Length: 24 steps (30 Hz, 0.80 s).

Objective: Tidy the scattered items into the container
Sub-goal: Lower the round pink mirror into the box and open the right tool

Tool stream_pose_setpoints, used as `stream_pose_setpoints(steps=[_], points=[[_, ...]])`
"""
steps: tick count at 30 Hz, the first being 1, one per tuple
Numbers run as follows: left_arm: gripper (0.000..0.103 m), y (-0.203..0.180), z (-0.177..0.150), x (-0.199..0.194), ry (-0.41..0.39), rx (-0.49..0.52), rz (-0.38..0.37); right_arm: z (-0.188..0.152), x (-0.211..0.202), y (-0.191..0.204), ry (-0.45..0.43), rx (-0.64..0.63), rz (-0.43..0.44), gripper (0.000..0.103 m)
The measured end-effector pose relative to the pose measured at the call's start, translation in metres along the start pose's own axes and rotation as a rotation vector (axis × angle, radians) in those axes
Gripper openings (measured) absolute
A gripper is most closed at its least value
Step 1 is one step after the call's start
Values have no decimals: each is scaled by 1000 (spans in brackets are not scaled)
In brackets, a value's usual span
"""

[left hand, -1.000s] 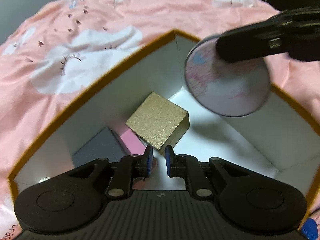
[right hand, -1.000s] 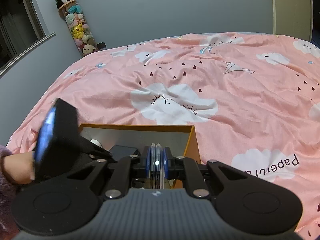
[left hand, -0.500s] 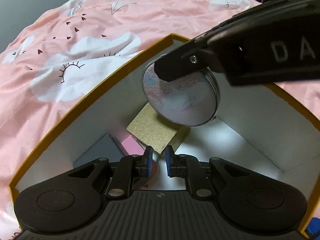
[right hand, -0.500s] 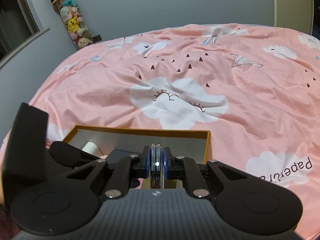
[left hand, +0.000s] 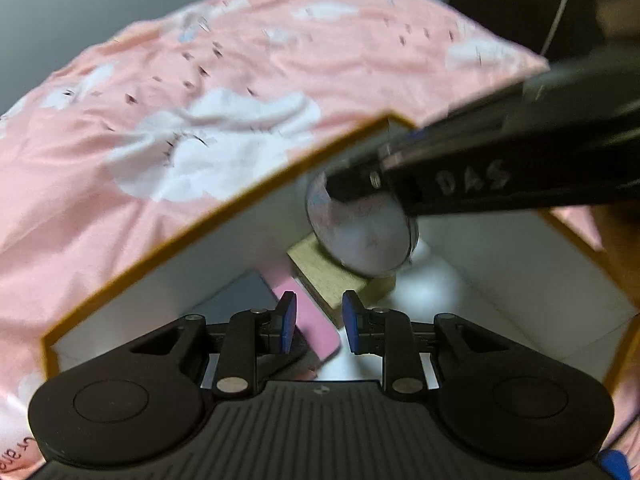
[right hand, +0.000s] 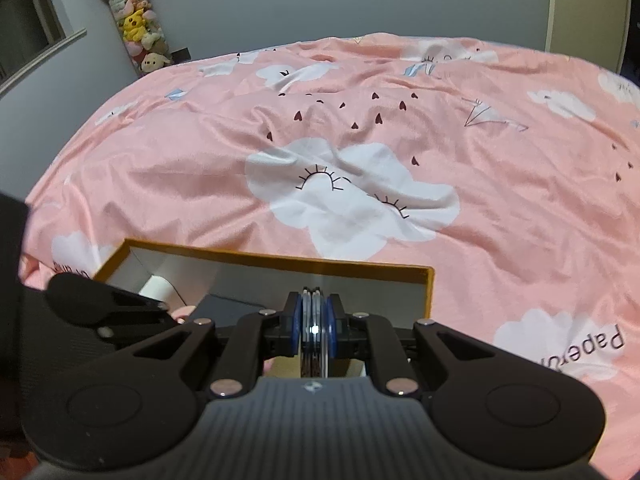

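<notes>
An orange-rimmed box with white inner walls lies on the pink bed; its rim also shows in the right wrist view. Inside lie a gold cube, a pink flat item and a dark grey flat item. My right gripper is shut on a round compact mirror, seen edge-on in the right wrist view, and holds it inside the box just above the gold cube. My left gripper is open and empty, low over the box's near side.
A pink cloud-print bedspread covers the bed all round the box. A hanging column of plush toys is by the far left wall. A white cylinder lies in the box's left corner.
My right gripper has carried the mirror down into the box, closer to the gold cube. My left gripper has opened wider and pulled back a little.
</notes>
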State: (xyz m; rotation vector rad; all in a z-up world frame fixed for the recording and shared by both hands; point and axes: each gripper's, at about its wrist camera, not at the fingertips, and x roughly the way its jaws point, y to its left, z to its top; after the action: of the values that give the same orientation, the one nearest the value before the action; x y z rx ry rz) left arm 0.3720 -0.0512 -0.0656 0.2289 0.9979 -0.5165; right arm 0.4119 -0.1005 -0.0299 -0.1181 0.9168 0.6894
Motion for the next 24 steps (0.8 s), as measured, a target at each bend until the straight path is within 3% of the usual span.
stream_pose_setpoints(steps=[4, 12, 24], points=[[30, 24, 1, -11, 1, -100, 42, 2, 6, 2, 4, 23, 10, 14], [32, 63, -11, 10, 89, -299, 19, 3, 11, -6, 46, 61, -35, 15], [32, 67, -21, 9, 91, -333, -28, 8, 13, -7, 143, 47, -92, 17]])
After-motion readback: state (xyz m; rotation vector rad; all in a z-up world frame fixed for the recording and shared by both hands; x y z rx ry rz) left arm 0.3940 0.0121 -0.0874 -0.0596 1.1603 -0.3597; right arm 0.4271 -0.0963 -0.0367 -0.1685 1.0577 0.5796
